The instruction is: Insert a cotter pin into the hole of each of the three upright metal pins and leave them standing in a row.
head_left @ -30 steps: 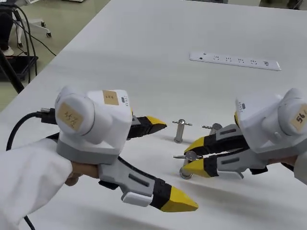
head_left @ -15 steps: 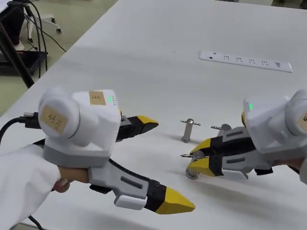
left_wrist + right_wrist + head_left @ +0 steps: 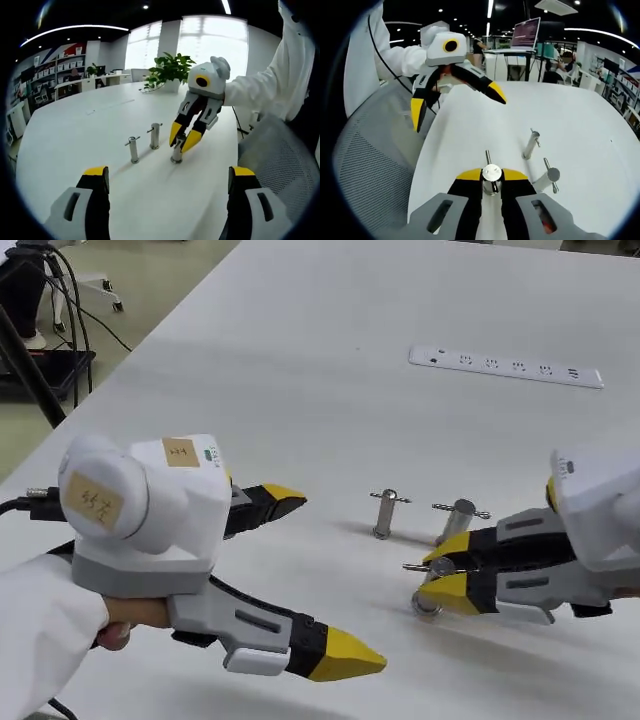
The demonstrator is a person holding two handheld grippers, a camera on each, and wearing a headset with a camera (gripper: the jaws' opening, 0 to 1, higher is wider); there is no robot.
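Three short metal pins stand on the white table (image 3: 300, 360), each with a cotter pin through its top. The far-left pin (image 3: 383, 514) and the middle pin (image 3: 455, 524) stand free. My right gripper (image 3: 447, 568) is shut on the nearest pin (image 3: 428, 588), its yellow tips on either side of the pin's head (image 3: 491, 172). The left gripper view has the three pins in a row, with the right gripper (image 3: 182, 137) over the nearest one (image 3: 177, 152). My left gripper (image 3: 325, 585) hangs open to the left of the pins, holding nothing.
A white power strip (image 3: 505, 367) lies at the far side of the table. Black cables and a stand (image 3: 45, 330) are on the floor past the table's left edge. A mesh chair back (image 3: 370, 165) is near the table's edge.
My right gripper has slid to the right with the nearest pin between its jaws, away from the far-left pin. My left gripper has drawn back a little to the left, still open.
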